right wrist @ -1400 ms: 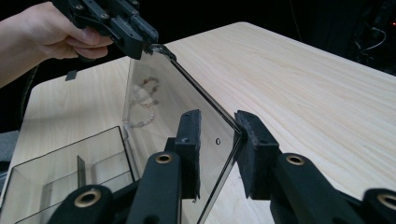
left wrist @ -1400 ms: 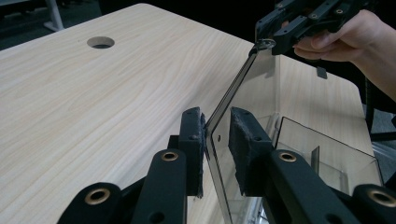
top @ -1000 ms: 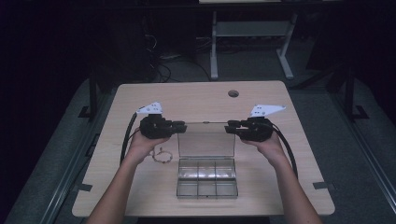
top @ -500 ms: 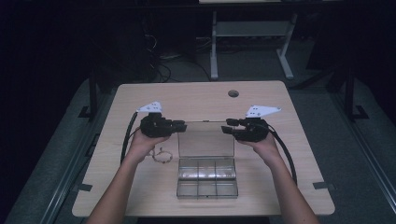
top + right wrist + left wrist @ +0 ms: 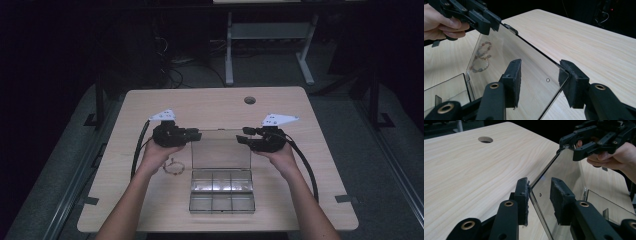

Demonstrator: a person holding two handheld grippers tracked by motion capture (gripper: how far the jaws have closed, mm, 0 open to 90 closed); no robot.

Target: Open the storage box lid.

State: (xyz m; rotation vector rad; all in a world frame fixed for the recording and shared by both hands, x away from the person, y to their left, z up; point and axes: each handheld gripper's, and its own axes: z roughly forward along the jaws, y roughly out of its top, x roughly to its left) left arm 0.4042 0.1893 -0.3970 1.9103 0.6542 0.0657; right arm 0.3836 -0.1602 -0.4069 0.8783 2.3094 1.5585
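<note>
A clear plastic compartment box (image 5: 192,192) lies at the middle of the table, its lid (image 5: 221,149) raised upright. My left gripper (image 5: 197,134) is at the lid's top left corner and my right gripper (image 5: 245,135) at its top right corner. In the left gripper view my left gripper (image 5: 540,200) straddles the lid's edge (image 5: 564,170); its jaws have just been opening, and the right pad (image 5: 560,200) stands off the plastic. In the right gripper view my right gripper (image 5: 543,80) has also just been opening, with the lid (image 5: 529,67) between its pads and a gap on each side.
A beaded bracelet (image 5: 172,166) lies on the table left of the box, near the left wrist, and shows through the lid (image 5: 480,60). A round cable hole (image 5: 249,100) sits near the table's far edge. Beyond the table stands a desk frame (image 5: 230,55).
Both hands have stayed at the lid's top corners. The right gripper's jaws look a little wider than before. The lid stands upright as it did.
</note>
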